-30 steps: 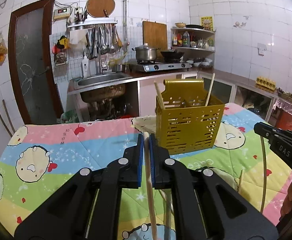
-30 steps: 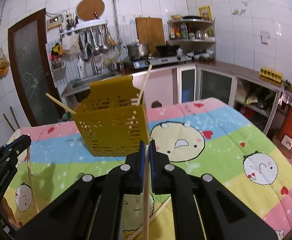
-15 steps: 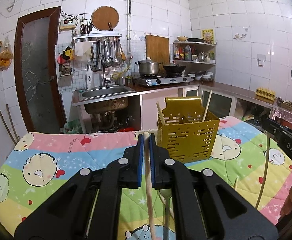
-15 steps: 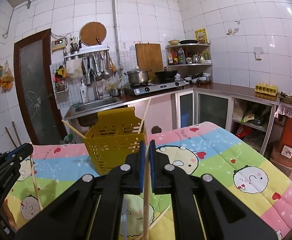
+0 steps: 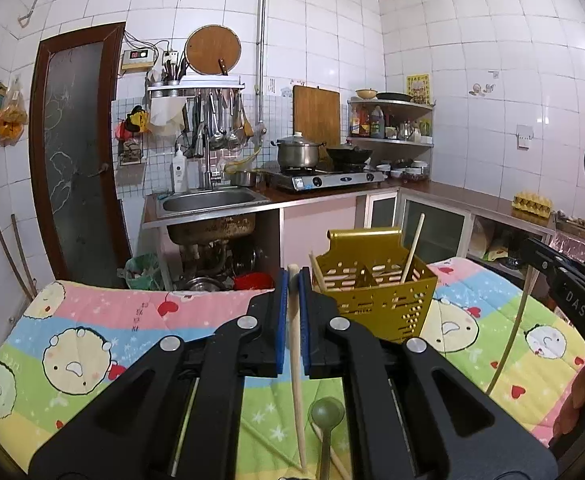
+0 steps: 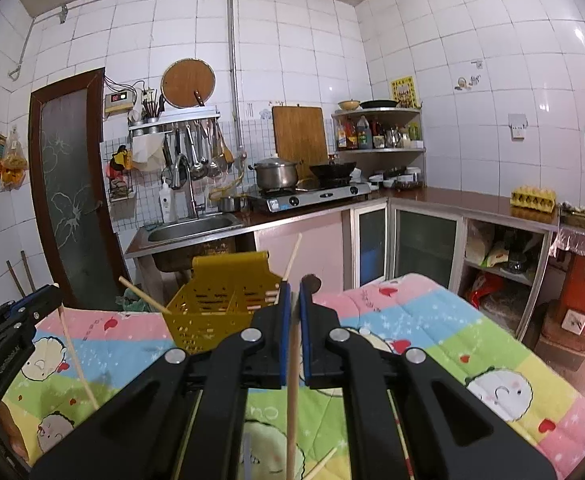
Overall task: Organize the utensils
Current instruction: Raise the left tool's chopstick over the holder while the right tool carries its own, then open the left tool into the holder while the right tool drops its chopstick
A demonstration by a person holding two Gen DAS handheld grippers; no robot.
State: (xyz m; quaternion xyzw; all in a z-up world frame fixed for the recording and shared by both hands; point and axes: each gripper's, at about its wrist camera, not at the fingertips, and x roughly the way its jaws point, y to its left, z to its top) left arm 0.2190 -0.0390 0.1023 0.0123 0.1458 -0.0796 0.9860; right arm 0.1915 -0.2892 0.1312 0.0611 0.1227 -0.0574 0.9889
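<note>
Two grippers clamp chopsticks; green spoon (image 5: 327, 412) only in left view.

Behind the quilt (image 5: 140, 316) you see a brown door (image 5: 74, 152), a steel sink (image 5: 208, 202), a pot (image 5: 298, 154) and wok (image 5: 348, 154) on the stove (image 5: 324, 180), a cutting board (image 5: 316, 114) against the tiles, a corner shelf (image 6: 378, 148) of bottles, and an egg tray (image 6: 532, 198) on the counter.

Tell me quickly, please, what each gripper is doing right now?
Left gripper: shut on a wooden chopstick, raised above the quilt.
Right gripper: shut on another wooden chopstick, near the yellow utensil basket.
</note>
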